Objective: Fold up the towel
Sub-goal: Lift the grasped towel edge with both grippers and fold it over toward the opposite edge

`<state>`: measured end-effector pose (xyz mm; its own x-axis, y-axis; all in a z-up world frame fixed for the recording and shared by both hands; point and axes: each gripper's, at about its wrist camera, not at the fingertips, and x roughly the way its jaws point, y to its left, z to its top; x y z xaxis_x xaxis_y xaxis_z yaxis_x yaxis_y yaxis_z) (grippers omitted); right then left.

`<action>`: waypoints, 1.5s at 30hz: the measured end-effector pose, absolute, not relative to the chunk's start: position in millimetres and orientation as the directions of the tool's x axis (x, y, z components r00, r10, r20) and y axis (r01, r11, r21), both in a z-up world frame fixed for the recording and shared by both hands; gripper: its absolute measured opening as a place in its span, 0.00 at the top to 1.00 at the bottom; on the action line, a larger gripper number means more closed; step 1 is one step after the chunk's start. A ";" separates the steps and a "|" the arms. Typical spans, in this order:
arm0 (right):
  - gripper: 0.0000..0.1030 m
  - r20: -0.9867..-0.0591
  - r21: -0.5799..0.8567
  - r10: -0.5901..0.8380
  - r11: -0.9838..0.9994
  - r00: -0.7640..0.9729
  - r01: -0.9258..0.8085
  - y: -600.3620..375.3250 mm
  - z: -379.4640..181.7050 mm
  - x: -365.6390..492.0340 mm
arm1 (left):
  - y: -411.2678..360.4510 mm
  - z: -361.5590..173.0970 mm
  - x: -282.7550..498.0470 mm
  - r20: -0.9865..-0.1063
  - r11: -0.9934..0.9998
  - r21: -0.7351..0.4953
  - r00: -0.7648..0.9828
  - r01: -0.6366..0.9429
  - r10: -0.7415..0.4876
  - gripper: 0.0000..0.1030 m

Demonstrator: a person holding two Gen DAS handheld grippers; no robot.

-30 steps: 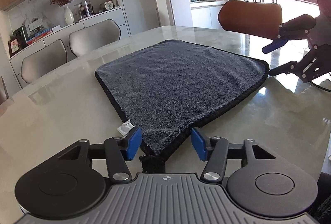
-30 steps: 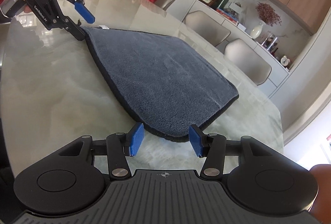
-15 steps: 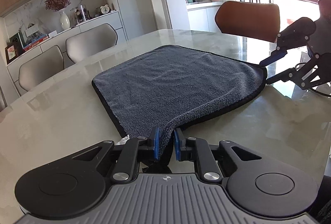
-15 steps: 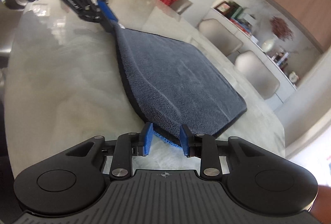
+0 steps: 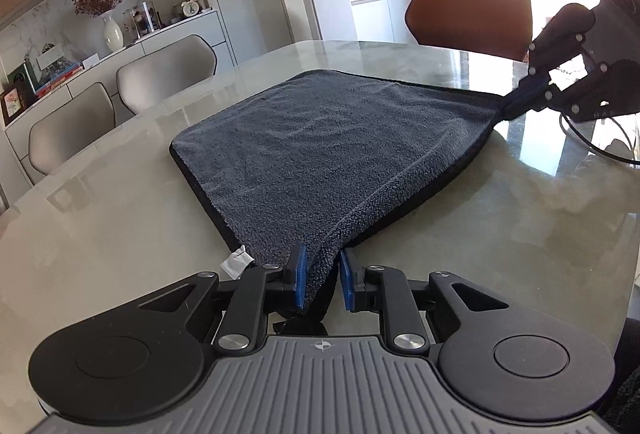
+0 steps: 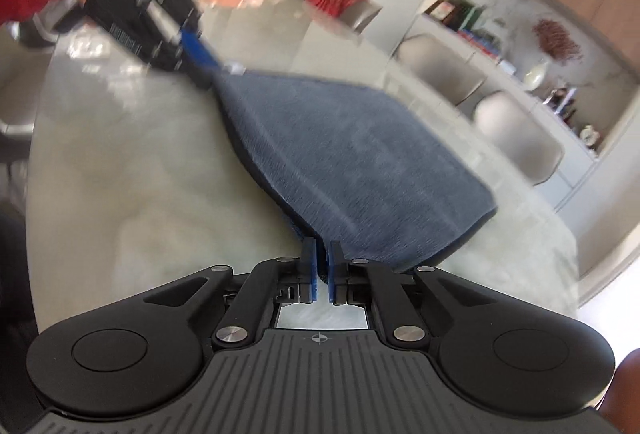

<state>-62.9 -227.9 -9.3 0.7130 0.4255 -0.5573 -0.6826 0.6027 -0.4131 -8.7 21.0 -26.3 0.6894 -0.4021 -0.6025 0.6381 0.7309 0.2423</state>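
Note:
A dark grey-blue towel [image 5: 332, 141] lies on the pale marble table [image 5: 120, 201]. My left gripper [image 5: 322, 276] is shut on the towel's near corner and lifts it off the table. My right gripper [image 6: 322, 276] is shut on the neighbouring corner of the towel [image 6: 360, 161]. The near edge between the two corners hangs raised. The right gripper also shows in the left wrist view [image 5: 520, 101], pinching its corner. The left gripper shows blurred in the right wrist view [image 6: 200, 53]. The far half of the towel rests flat.
A white label [image 5: 236, 262] sticks out by the left corner. A brown chair [image 5: 468, 17] stands behind the table, and grey chairs [image 5: 164, 69] stand to the left. A black cable [image 5: 592, 141] lies on the table at the right.
Both grippers have closed on the towel's near corners and lifted them. The near edge has risen off the table. The right wrist view is now blurred by motion.

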 end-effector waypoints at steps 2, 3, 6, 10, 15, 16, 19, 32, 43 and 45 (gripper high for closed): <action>0.95 -0.535 -0.400 0.435 0.625 0.725 -0.670 -230.3 -1.7 -60.5 | 19.7 -25.3 -10.4 -0.608 0.713 0.256 0.682 0.653 -0.406 0.82; 0.95 -0.523 -0.393 0.439 0.636 0.730 -0.664 -231.6 2.1 -59.3 | 19.2 -25.5 -10.8 -0.608 0.709 0.259 0.681 0.656 -0.408 0.82; 0.95 -0.488 -0.371 0.450 0.668 0.747 -0.645 -235.3 13.5 -55.8 | 17.5 -27.8 -10.3 -0.617 0.703 0.270 0.679 0.658 -0.398 0.81; 0.95 -0.467 -0.342 0.456 0.697 0.758 -0.630 -236.0 22.5 -41.7 | 14.8 -29.7 -13.0 -0.613 0.690 0.319 0.697 0.650 -0.373 0.77; 0.95 -0.444 -0.313 0.451 0.732 0.774 -0.606 -242.0 31.7 -28.7 | 8.7 -32.3 -17.3 -0.595 0.644 0.416 0.727 0.642 -0.341 0.72; 0.95 -0.441 -0.301 0.448 0.743 0.778 -0.598 -243.9 33.4 -26.4 | 7.5 -32.9 -18.9 -0.594 0.632 0.432 0.730 0.644 -0.338 0.72; 0.95 -0.429 -0.271 0.456 0.758 0.780 -0.593 -248.1 37.3 -23.2 | 7.0 -32.9 -15.3 -0.599 0.636 0.428 0.728 0.643 -0.333 0.73; 0.95 -0.401 -0.261 0.420 0.800 0.814 -0.541 -253.2 40.0 -12.5 | 10.7 5.0 21.0 -0.525 0.699 0.414 0.781 0.583 -0.340 0.87; 0.95 -0.426 -0.275 0.326 0.842 0.844 -0.465 -235.5 41.2 77.1 | 16.6 46.1 127.3 -0.481 0.821 0.312 0.824 0.479 -0.298 0.87; 0.95 -0.438 -0.271 0.311 0.849 0.843 -0.454 -233.1 38.6 99.4 | 16.1 42.3 145.5 -0.488 0.829 0.303 0.824 0.469 -0.288 0.87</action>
